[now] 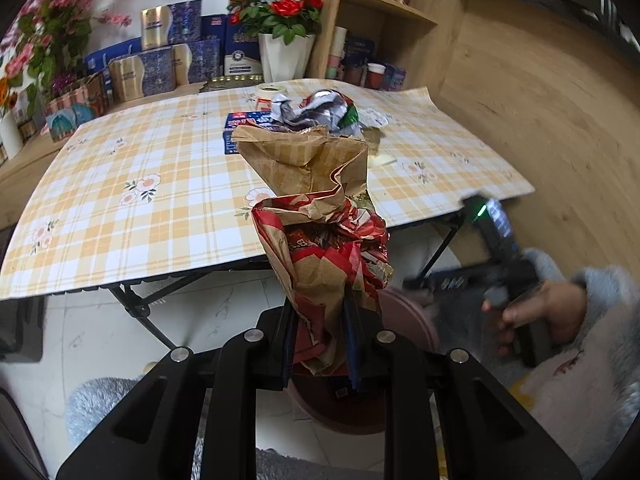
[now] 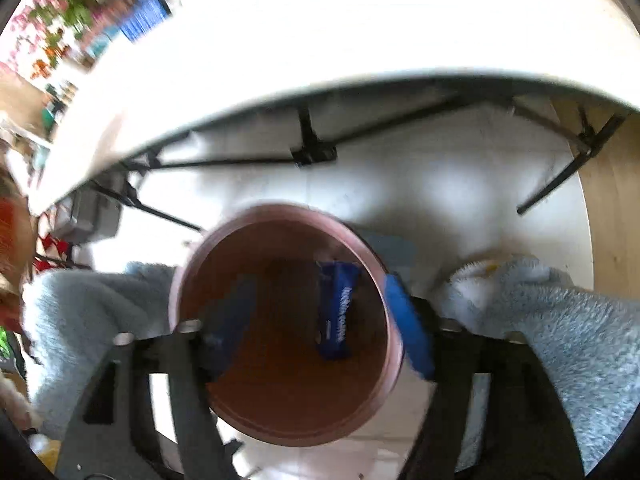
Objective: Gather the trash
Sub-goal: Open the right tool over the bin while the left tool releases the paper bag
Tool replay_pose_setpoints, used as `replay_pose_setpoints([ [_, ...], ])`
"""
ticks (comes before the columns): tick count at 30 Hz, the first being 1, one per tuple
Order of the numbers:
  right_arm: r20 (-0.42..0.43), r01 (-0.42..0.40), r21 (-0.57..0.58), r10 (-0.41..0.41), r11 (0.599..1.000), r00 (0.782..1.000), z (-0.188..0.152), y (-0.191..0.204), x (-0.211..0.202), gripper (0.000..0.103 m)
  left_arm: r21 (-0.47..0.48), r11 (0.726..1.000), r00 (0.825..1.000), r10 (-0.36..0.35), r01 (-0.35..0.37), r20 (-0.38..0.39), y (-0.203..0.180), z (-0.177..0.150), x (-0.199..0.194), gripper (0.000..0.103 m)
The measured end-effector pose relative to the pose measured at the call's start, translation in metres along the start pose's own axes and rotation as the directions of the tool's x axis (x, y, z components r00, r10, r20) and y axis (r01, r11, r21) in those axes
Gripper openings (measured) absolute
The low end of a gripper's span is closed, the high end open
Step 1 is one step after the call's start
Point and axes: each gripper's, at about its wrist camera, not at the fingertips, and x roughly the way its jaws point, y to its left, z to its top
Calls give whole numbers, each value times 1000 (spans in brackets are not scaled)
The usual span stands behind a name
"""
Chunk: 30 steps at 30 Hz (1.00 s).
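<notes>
My left gripper is shut on a crumpled brown-and-red paper bag, held upright in front of the table, above a pinkish-brown bin. More trash lies on the checked tablecloth: a crumpled silver wrapper and a blue packet. In the right wrist view my right gripper is open, its fingers either side of the bin's mouth. A blue wrapper lies inside the bin. The right gripper also shows in the left wrist view, blurred, held in a hand.
A folding table with black legs stands on white floor tiles. Behind it are gift boxes, a red flower pot, a tape roll and a wooden shelf. Fluffy grey slippers flank the bin.
</notes>
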Motion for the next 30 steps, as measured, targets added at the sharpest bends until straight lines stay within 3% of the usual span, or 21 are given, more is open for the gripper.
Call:
replay_pose_setpoints([
  [2,92,-24,-15,25,1000,995,2,1,-22,90,41,999,1000,2,-1,-10,-5,-1,5,20],
  [5,261,-50,-33,57,998,964,3,-2,-62,97,122,993,999,-1,5,-32,-14,-2,15,20],
  [7,367,-51,-41,63,998,928,1,-7,-84,97,186,983,999,-5,15,-54,-21,-3,24,20],
  [9,482,-27,-53,50,998,875,-3,-14,-104,97,253,967,997,-8,28,-81,-27,-2,34,20],
  [13,627,90,-20,-58,996,776,-9,-28,-126,97,353,933,992,-31,72,-118,-33,6,51,20],
  [15,652,94,11,-79,995,754,-7,-36,-127,97,394,913,989,-51,103,-141,-36,8,60,20],
  [21,614,115,16,-100,993,783,-4,-38,-109,97,439,873,967,-121,211,-222,-48,-2,97,21],
  [27,589,131,-38,-84,991,804,-4,-28,-97,97,311,891,917,-224,330,-330,-45,-21,133,21],
  [30,579,142,-43,-91,989,810,-4,-26,-94,97,269,905,897,-209,328,-389,-42,-32,150,21],
])
